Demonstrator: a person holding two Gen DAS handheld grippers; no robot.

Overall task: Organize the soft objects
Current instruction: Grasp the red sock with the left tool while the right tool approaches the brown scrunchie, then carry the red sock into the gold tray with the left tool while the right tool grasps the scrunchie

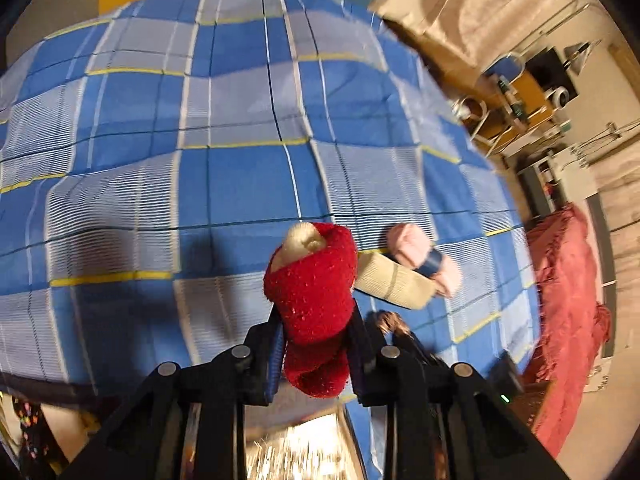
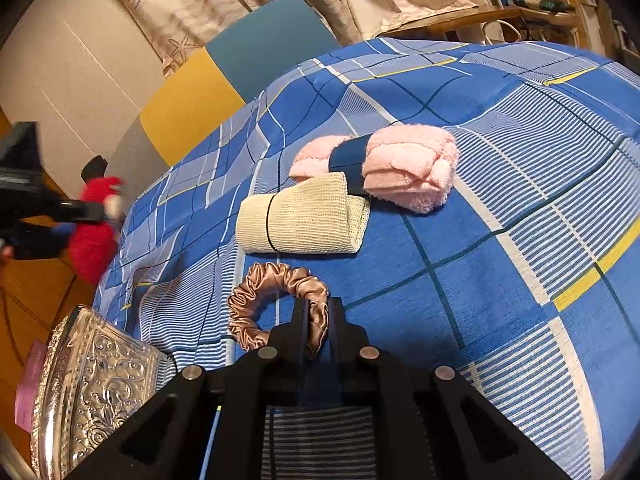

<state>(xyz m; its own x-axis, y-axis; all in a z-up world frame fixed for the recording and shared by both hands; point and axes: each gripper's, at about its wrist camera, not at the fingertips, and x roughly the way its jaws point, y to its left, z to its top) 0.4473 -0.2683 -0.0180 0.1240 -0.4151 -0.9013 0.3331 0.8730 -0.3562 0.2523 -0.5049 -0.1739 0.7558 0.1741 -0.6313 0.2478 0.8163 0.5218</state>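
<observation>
Left claw [image 1: 316, 340] pinches a red sock [image 1: 314, 292]; right claw [image 2: 318, 330] pinches a scrunchie [image 2: 276, 304]. Satin may slip from the narrow grip.

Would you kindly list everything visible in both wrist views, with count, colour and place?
red sock roll: one, red over cream, held off the bed.
scrunchie: one, bronze satin, on the bedspread, pinched.
beige roll: one, beige, mid-bed.
pink towel roll: one, pink with navy band, behind the beige roll.
silver box: one, embossed silver, at the bed's near edge.
bedspread: one, blue plaid.
left gripper: black, shut.
right gripper: black, shut.
</observation>
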